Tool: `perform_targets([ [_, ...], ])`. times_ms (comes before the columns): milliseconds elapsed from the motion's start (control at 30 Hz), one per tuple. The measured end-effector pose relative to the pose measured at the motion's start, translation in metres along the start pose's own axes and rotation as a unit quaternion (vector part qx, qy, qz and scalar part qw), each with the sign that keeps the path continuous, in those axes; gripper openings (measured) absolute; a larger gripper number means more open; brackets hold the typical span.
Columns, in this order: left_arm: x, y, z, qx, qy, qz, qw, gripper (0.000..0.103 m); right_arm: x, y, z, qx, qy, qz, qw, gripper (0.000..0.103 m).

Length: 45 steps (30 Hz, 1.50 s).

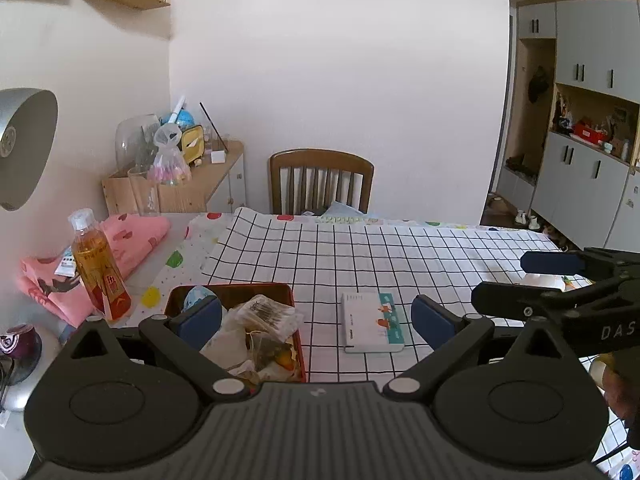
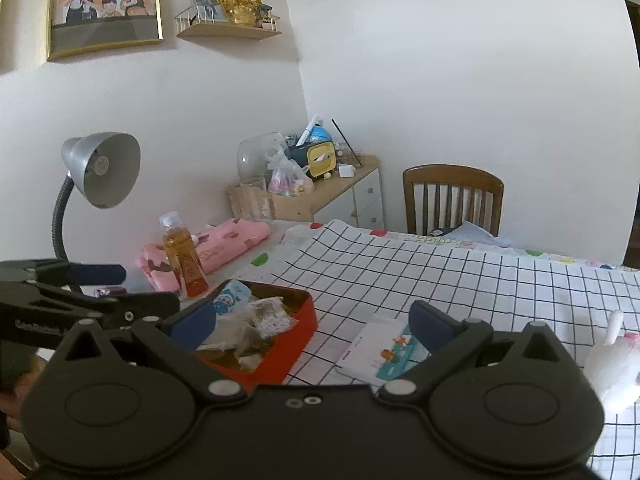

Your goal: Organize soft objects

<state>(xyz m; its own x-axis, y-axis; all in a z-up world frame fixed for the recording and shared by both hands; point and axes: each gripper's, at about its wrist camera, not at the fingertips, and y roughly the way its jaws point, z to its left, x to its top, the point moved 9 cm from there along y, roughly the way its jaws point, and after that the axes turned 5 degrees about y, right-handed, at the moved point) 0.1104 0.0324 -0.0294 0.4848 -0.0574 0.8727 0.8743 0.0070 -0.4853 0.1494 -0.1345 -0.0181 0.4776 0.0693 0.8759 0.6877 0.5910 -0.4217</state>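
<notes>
A red tin box [image 1: 298,344] [image 2: 292,344] full of soft sachets and tea bags [image 1: 260,332] [image 2: 256,328] sits on the checked tablecloth. A white tissue pack [image 1: 372,322] [image 2: 384,354] lies to its right. A white plush toy [image 2: 614,364] lies at the right edge in the right wrist view. A folded pink cloth [image 1: 120,252] [image 2: 216,248] lies at the far left. My left gripper [image 1: 316,322] is open and empty above the box and pack. My right gripper [image 2: 312,326] is open and empty, also over them; it also shows in the left wrist view [image 1: 516,282].
An amber drink bottle [image 1: 98,268] [image 2: 184,256] stands left of the box. A silver desk lamp [image 2: 100,168] leans over the table's left end. A wooden chair [image 1: 320,180] [image 2: 452,196] stands behind the table, and a cluttered side cabinet [image 1: 200,172] by the wall.
</notes>
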Motion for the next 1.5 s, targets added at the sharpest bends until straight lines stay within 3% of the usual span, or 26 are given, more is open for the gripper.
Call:
perform_targets([
  [1500,-0.0034,0.0026,0.0018,-0.019,-0.006,-0.005,0.9998,0.101,-0.0081,0.0046,0.0035,-0.02,0.011,0.003,1.0,0.103],
])
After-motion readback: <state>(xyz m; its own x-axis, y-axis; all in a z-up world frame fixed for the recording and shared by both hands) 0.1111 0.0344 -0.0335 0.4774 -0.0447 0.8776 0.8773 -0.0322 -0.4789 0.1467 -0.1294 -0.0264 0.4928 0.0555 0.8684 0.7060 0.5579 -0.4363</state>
